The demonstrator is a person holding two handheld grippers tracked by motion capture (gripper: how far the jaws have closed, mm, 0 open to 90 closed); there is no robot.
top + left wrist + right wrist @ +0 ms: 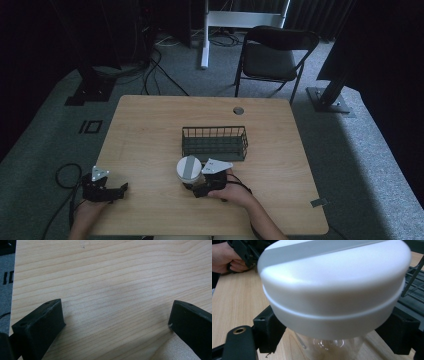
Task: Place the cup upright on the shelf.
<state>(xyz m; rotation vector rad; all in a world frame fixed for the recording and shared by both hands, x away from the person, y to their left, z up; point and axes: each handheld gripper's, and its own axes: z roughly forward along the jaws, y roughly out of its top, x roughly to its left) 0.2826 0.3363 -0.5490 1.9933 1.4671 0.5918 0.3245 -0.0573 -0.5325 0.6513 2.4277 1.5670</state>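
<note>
Right gripper (192,187) sits near the front middle of the table (150,135), held in the person's right hand (231,192). Its jaws flank a jar (189,172) with a clear body and a white lid (332,290) bearing a grey stripe. In the right gripper view each jaw stands against one side of the clear body just under the lid, so the gripper appears clamped on the jar. Jar upright, base on the table.

Just beyond the jar, past the jaw tips, a dark wire basket (215,142); jar outside it, near its front wall.

Left gripper (120,191) well to the left, at the table's front left corner, in the left hand (89,209). Jaws spread wide over bare wood, nothing between them.
</note>
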